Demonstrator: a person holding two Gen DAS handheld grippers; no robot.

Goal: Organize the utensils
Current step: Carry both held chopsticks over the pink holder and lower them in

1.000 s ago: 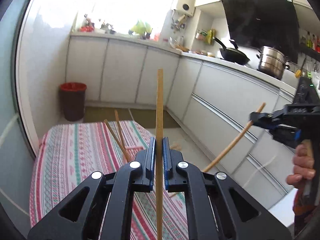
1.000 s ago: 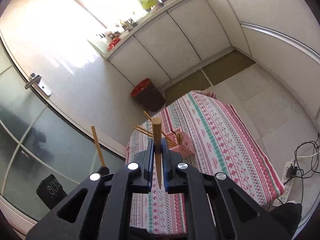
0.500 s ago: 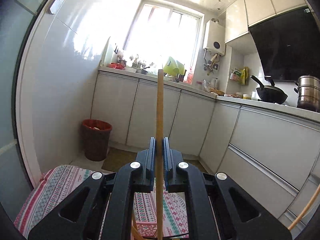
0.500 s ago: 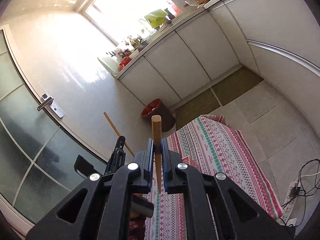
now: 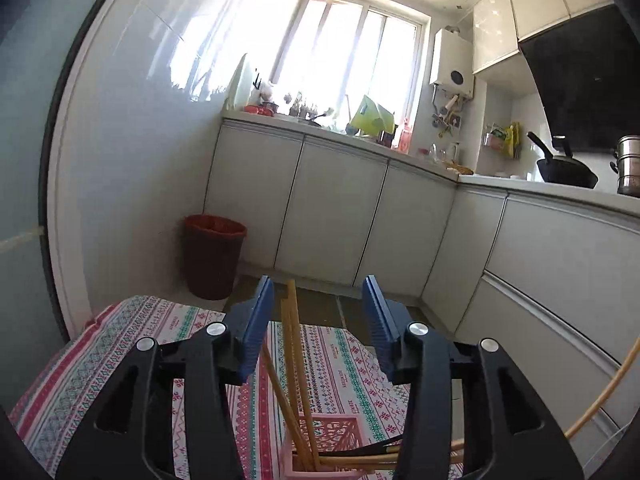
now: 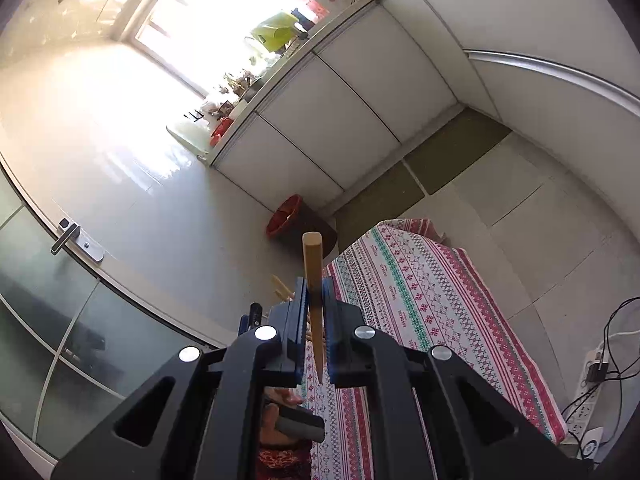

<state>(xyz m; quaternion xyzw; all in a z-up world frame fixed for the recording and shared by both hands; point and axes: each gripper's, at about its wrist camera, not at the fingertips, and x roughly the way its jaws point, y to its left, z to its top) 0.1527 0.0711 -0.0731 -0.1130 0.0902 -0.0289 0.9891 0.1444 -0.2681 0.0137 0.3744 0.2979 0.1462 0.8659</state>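
left gripper (image 5: 318, 320): blue fingers (image 5: 256, 328) have just been opening and now stand apart at a middling width; the upright chopsticks (image 5: 294, 360) rise in the gap between the pads, near the left one, with no pad pressing on them; half a second ago the same pads were clamped on a single upright chopstick, so that stick reads as released; which of the upright sticks it is cannot be told.

pink holder (image 5: 326, 446): a slotted basket standing on the desk (image 5: 120, 336) with its striped patterned cloth, directly below the left gripper; several chopsticks stand or lean in it, their lower ends inside the rim; a few more lie low across its right side, half hidden behind the gripper body.

right gripper (image 6: 316, 312): fingers narrow, closed on one chopstick (image 6: 313, 276) that stands upright between the pads, thick end up, tapered tip down; unchanged from the earlier views; its shaft also curves in at the right edge of the left wrist view.

person's hand (image 6: 276, 412): partly seen below the right gripper, on a grip handle; holder hidden in this view, only stick ends (image 6: 282, 288) showing past the left pad.

status, as judged: one more stick delivered to the holder; left side free to withdraw and fetch another; right stick still to be lowered in; risk of knocking the leaning sticks on withdrawal.
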